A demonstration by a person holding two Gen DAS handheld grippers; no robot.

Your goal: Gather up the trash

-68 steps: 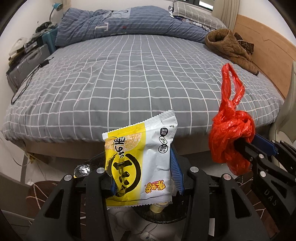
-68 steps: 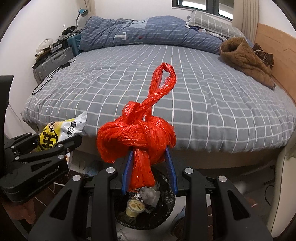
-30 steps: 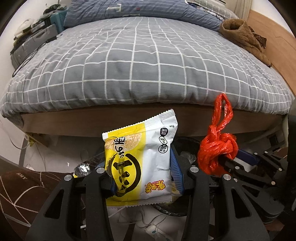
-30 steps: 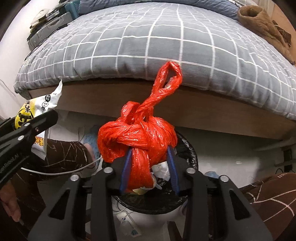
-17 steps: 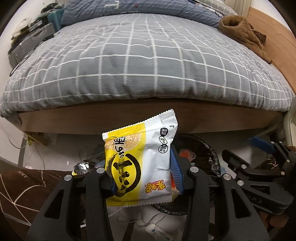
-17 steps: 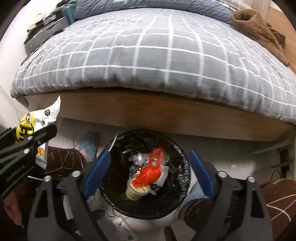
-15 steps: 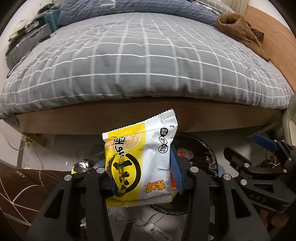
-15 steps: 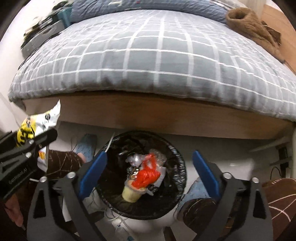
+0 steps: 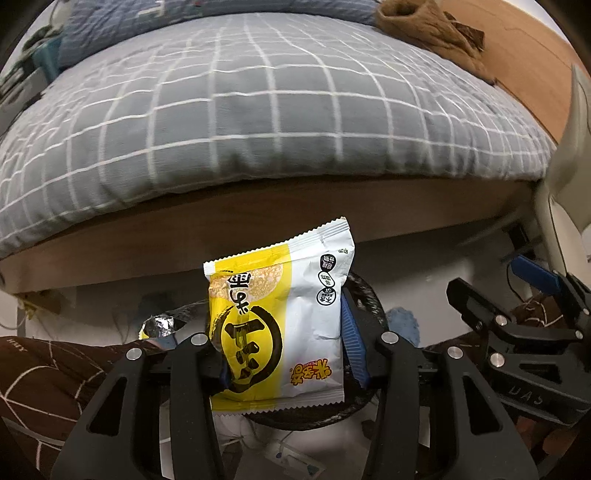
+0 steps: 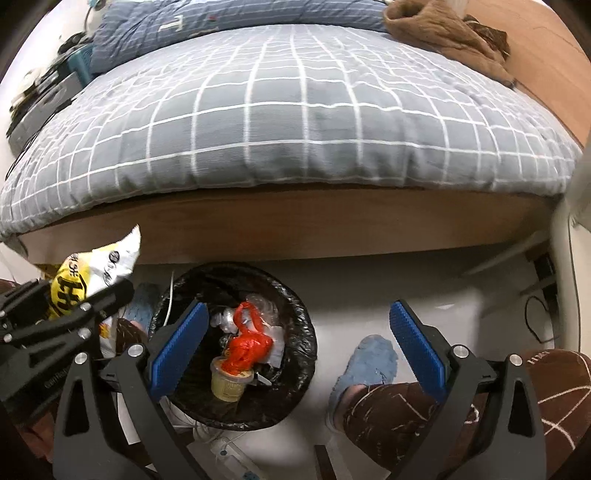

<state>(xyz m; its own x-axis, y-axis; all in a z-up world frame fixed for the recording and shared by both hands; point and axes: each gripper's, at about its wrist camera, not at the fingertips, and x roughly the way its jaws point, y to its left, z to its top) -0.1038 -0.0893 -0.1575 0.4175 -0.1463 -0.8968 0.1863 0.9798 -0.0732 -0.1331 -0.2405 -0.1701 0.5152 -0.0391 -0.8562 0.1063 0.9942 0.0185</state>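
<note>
My left gripper [image 9: 284, 354] is shut on a yellow and white snack bag [image 9: 280, 325], held upright over the near rim of the black-lined trash bin [image 9: 365, 295]. In the right wrist view the same snack bag [image 10: 92, 273] and left gripper [image 10: 110, 295] show at the left, beside the bin [image 10: 303, 325]. A knotted red plastic bag [image 10: 247, 347] lies inside the bin on a yellow cup [image 10: 229, 384] and other rubbish. My right gripper [image 10: 295, 339] stands wide open above the bin's right side, with nothing between its blue pads [image 10: 417, 347].
A bed with a grey checked cover [image 10: 295, 110] and wooden frame [image 10: 295, 229] stands just behind the bin. A brown garment [image 10: 443, 33] lies at its far right. A person's brown patterned trouser legs [image 10: 406, 410] and blue slipper [image 10: 369, 362] are on the white floor.
My right gripper opened and the red bag dropped into the bin; it then shifted right. My left gripper carried the snack bag closer over the bin.
</note>
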